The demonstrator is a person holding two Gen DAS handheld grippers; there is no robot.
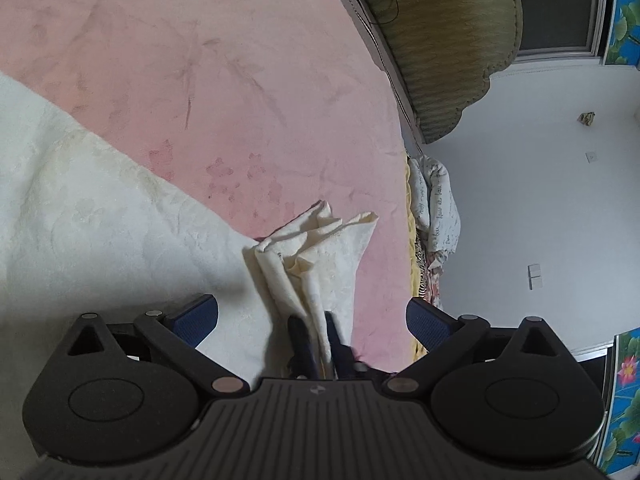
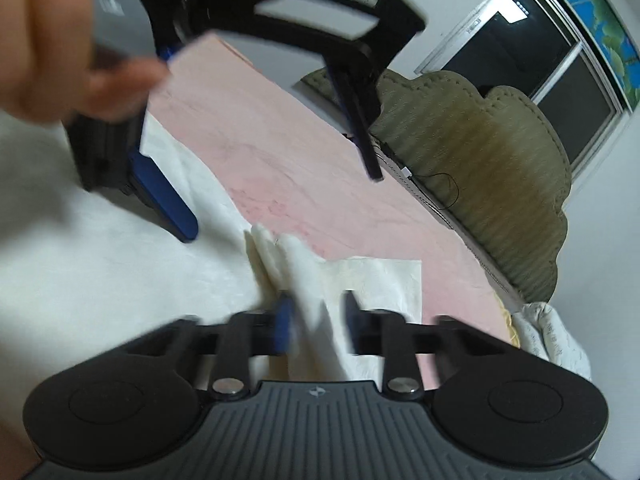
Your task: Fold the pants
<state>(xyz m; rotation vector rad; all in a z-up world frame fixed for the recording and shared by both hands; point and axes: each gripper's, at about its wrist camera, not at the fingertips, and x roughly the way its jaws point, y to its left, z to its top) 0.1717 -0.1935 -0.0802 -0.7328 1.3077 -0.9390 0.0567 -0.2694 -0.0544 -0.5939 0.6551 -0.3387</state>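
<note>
Pants (image 2: 316,296) bunched in right gripper (image 2: 316,320); left gripper (image 1: 312,320) spread wide.

place: home bedroom | evidence: pink bedsheet (image 1: 200,80); padded headboard (image 1: 440,40)

1. The pants (image 1: 100,240) are cut off by the left edge of the left wrist view.
2. The hand (image 2: 52,40) is blurred and cropped at the right wrist view's top left corner.
3. The right gripper (image 2: 316,320) is smeared by motion; its pad contact cannot be judged.
4. The small object (image 1: 587,118) on the wall cannot be identified.
</note>
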